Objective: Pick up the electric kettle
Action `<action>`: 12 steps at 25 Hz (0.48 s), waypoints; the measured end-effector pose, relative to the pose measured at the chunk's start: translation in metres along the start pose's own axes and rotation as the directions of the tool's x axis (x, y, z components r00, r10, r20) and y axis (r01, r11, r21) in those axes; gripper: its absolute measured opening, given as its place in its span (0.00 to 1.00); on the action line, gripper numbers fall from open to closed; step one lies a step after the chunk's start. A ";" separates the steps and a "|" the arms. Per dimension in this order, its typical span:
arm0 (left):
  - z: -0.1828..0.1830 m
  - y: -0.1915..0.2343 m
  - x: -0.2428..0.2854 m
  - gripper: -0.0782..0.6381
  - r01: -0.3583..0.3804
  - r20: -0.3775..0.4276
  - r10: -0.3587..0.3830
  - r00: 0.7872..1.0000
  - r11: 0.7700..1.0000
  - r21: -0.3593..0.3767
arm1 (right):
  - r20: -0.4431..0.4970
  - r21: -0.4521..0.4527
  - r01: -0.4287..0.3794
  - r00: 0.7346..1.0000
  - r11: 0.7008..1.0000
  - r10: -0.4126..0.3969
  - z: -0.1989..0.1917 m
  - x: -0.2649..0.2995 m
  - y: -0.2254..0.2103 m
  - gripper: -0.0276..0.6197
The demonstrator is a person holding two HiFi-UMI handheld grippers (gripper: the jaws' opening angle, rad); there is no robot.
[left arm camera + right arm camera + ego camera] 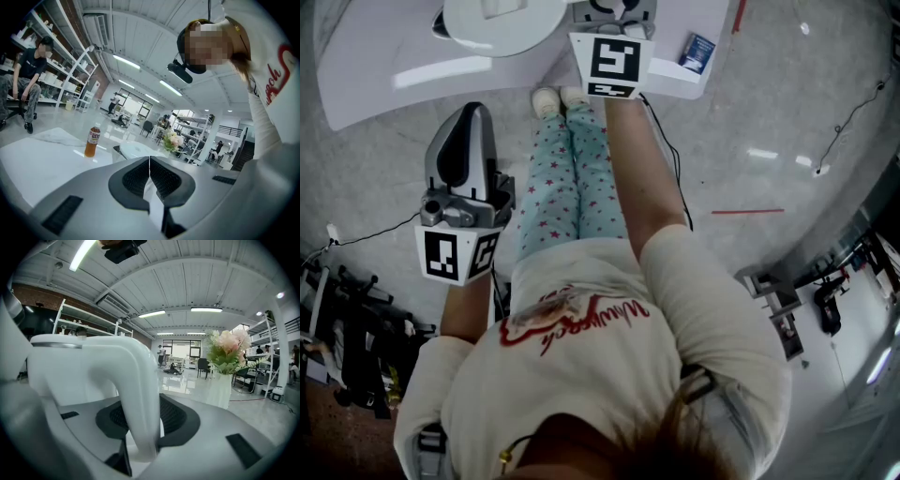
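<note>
Head view: the person stands at a white table point(384, 66) with both arms stretched forward. The right gripper point(617, 11) reaches furthest, its marker cube point(614, 58) over the table edge, just beside the round white electric kettle point(487, 28) that stands on the tabletop. The left gripper point(469, 117) hangs back over the grey floor, well short of the table. A small blue packet point(697, 52) lies on the table to the right. The jaws of neither gripper can be read from up here

Left gripper view: the two dark ribbed pads point(136, 178) meet along a thin line, so these jaws are together with nothing between them. Beyond them lies the tabletop with a brown drink bottle point(93, 140) standing upright, the kettle's white lid near it, and a bunch of flowers point(172, 139) behind. A seated person point(26, 79) is by the shelves at far left

Right gripper view: here the kettle fills the left half, and its curved white handle point(136, 380) comes down between the two pads. The jaws stand apart, one on each side of the handle. The right pad point(173, 416) sits at the handle's edge, while a dark slit shows low down beside the left jaw, so no firm clamp can be made out. The flowers stand in a white vase point(220, 390) to the right
</note>
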State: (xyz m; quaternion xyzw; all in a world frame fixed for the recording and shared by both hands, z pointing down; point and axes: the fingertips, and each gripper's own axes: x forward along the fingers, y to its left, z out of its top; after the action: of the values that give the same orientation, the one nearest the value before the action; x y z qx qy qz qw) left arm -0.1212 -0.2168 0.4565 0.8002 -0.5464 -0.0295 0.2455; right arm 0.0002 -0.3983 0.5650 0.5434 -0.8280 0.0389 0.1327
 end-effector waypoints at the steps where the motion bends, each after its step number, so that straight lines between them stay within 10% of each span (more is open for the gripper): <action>1: 0.000 0.000 0.001 0.13 -0.001 0.000 0.001 1.000 1.000 0.000 | 0.002 0.000 -0.005 1.000 1.000 0.005 0.000 0.000 0.001 0.25; 12: 0.002 0.000 0.007 0.13 -0.008 -0.002 0.008 1.000 1.000 0.004 | 0.015 0.016 -0.008 1.000 1.000 0.008 0.000 -0.001 0.002 0.22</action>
State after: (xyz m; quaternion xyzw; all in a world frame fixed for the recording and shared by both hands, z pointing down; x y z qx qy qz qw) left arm -0.1189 -0.2238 0.4568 0.7984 -0.5495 -0.0269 0.2446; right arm -0.0009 -0.3969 0.5654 0.5414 -0.8308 0.0420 0.1223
